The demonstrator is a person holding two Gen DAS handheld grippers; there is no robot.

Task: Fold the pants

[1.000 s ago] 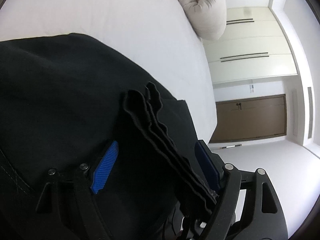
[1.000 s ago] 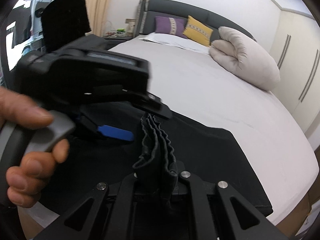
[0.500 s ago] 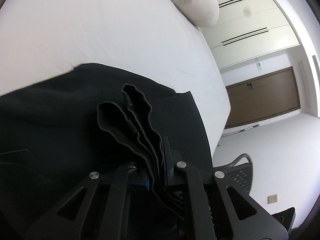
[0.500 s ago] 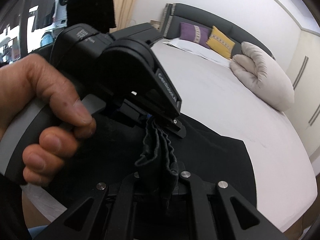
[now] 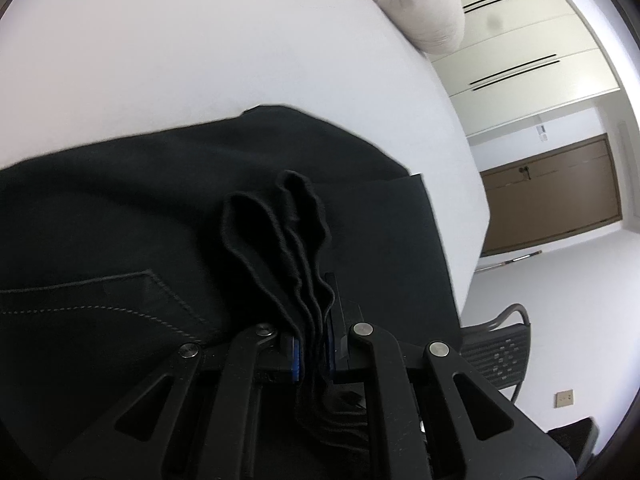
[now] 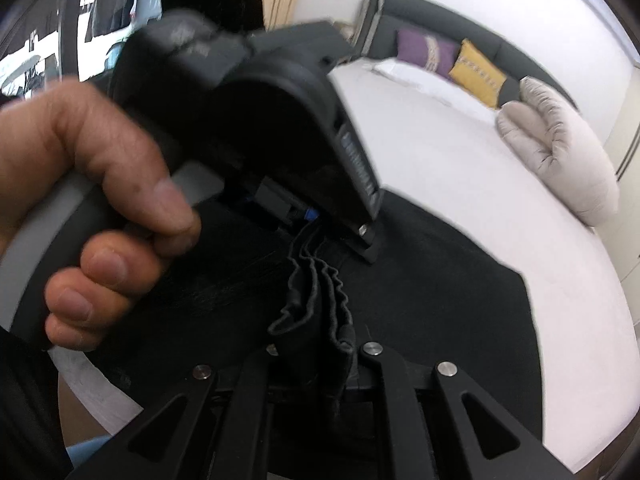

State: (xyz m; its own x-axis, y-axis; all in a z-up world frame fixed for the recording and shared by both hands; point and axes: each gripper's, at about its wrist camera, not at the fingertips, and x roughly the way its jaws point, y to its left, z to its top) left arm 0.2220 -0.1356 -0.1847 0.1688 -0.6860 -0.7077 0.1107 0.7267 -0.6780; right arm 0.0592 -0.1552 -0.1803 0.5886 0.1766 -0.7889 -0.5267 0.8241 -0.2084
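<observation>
Our left gripper [image 5: 312, 350] is pinched on a bunched stack of black edges of the pants [image 5: 140, 208], and our right gripper [image 6: 320, 356] is clamped on the same wavy bundle, just beside the left one, both about equally near it. The pants lie ahead of both, spread flat on the white bed [image 5: 200, 40], their long axis running crosswise to our fingers, toward the bed's near corner. The next fold likely carries this bundle across them.

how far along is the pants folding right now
Done: the black pants lie spread on the white bed. In hand: left gripper and right gripper are both clamped on the bunched waistband. Left: carrying it over and laying the fold flat.
</observation>
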